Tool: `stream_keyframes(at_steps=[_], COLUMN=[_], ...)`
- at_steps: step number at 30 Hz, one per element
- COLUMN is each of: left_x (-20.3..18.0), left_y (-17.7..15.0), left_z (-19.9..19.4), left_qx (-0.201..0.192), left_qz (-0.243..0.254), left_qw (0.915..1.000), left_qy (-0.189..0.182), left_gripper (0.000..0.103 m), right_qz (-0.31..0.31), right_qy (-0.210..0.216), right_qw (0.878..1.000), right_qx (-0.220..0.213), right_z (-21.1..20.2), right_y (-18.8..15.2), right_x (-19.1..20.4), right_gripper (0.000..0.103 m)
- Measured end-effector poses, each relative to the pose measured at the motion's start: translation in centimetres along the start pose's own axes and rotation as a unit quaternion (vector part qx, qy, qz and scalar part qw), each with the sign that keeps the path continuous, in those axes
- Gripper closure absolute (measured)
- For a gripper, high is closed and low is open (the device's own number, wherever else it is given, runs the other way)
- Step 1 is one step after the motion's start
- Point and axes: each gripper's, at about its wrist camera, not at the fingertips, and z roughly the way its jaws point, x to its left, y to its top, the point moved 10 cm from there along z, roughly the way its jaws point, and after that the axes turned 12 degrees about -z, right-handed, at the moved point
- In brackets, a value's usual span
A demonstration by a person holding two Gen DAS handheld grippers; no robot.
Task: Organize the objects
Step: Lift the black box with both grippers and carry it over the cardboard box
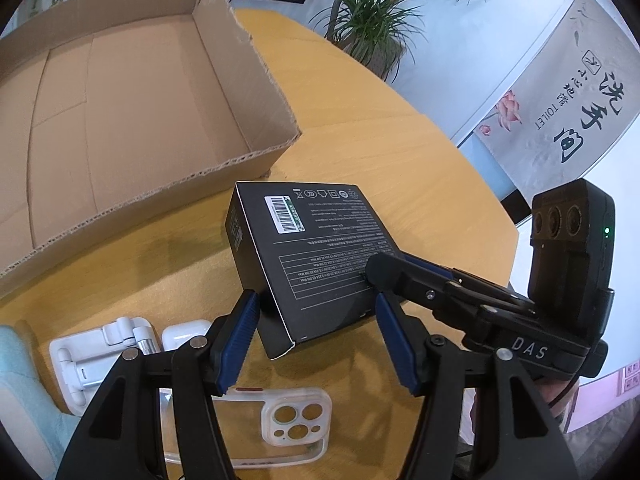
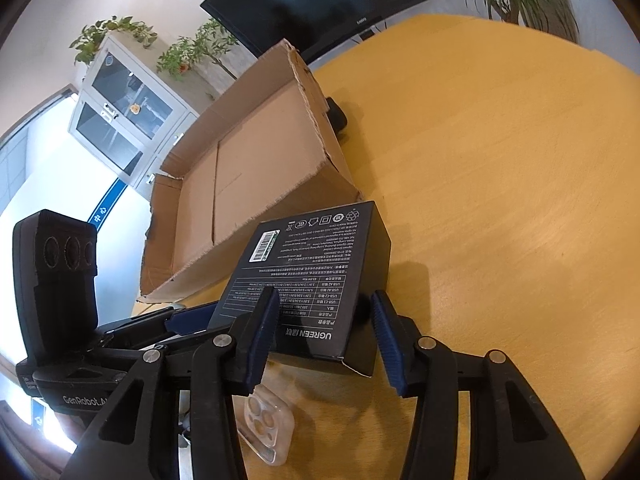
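Note:
A black Ugreen box (image 1: 304, 256) is held tilted above the yellow table (image 1: 400, 152), just in front of the open, empty cardboard box (image 1: 120, 112). My left gripper (image 1: 316, 320) has its blue pads against the black box's two sides. My right gripper (image 2: 326, 318) straddles the same black box (image 2: 320, 276) from the other side, its pads close to or touching it. The right gripper's fingers (image 1: 404, 276) reach onto the box's top face in the left wrist view. The left gripper's fingers (image 2: 188, 316) show beside the box in the right wrist view.
A clear phone case (image 1: 280, 424), a white folding phone stand (image 1: 104, 348) and a white earbud case (image 1: 184, 332) lie on the table under my left gripper. The cardboard box (image 2: 248, 184) lies to the left. A black object (image 2: 336, 114) sits behind it. The table's edge curves at right.

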Motion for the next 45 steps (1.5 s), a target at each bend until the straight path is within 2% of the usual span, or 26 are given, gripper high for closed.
stream_keyframes(at_steps=[8,22,30,45], left_x=[-0.1,0.7,1.9,4.5], left_y=[0.8,3.2,5.1,8.0], left_z=[-1.6,-4.1,-5.3,-5.2], left_qx=[-0.027,-0.073,-0.096,-0.108], left_qz=[0.004,-0.007,-0.018,-0.04], left_qw=[0.9996,0.9973,0.9952,0.9932], left_qy=[0.001,0.001,0.01,0.018], left_gripper=[0.045,0.045,0.045,0.045], right_qz=[-0.019,-0.064,-0.087,-0.113], right_qy=[-0.001,0.007,0.013,0.019], right_qw=[1.0,0.997,0.995,0.993], right_qx=[-0.015,-0.033,-0.036,-0.024], right_z=[-1.7,-2.3,-1.1,2.6], right_y=[0.9,3.5,5.7,9.0], right_x=[1.5,4.7,6.4,7.2], right_gripper=[0.057,0.057,0.057,0.057])
